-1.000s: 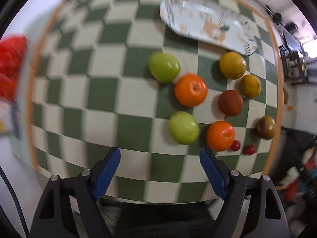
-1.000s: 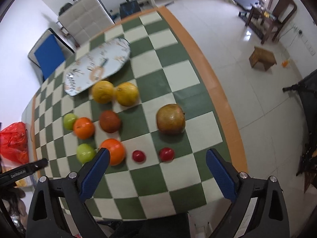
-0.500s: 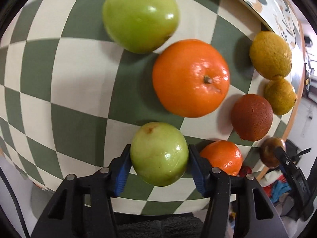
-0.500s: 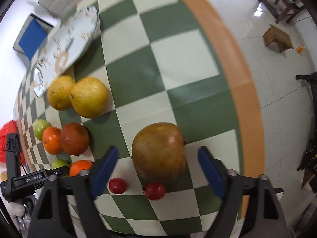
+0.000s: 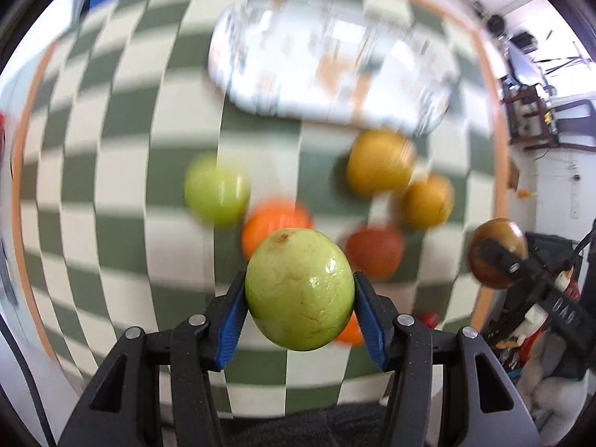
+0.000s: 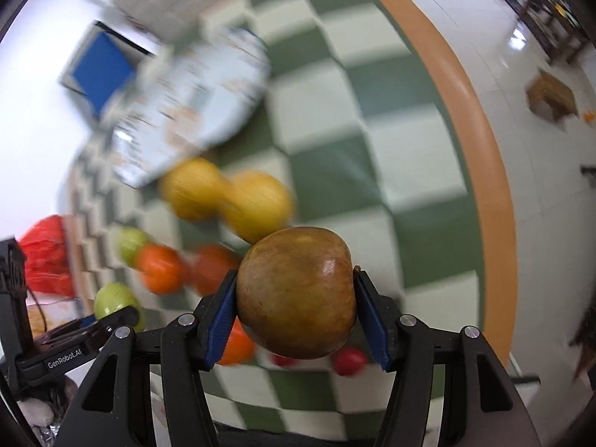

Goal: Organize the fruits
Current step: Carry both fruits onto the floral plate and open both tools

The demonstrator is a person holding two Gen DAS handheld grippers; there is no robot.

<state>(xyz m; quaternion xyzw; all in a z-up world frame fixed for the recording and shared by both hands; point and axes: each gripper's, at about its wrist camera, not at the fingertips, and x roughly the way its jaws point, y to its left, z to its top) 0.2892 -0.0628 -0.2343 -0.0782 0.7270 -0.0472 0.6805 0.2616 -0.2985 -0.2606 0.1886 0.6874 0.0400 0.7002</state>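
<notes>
The left tongs (image 5: 300, 303) were clamped on a green fruit (image 5: 300, 288), both blue pads pressed to its sides, and it was held clear above the checkered bench (image 5: 111, 193). The right tongs (image 6: 296, 311) were clamped on a brownish-green round fruit (image 6: 296, 292) in the same way, also raised off the bench (image 6: 391, 156). On the bench lay the rest, all blurred: a second green fruit (image 5: 218, 190), an orange (image 5: 275, 223) just beside it, a reddish-brown fruit (image 5: 374, 249), and two yellow fruits (image 5: 380, 162) touching each other near a patterned oval tray (image 5: 335, 70). Another orange (image 6: 234, 346) and two small red fruits (image 6: 348, 361) showed partly beneath the right tongs. From the left wrist, the brownish fruit (image 5: 497, 251) appeared held at the bench's right edge.
</notes>
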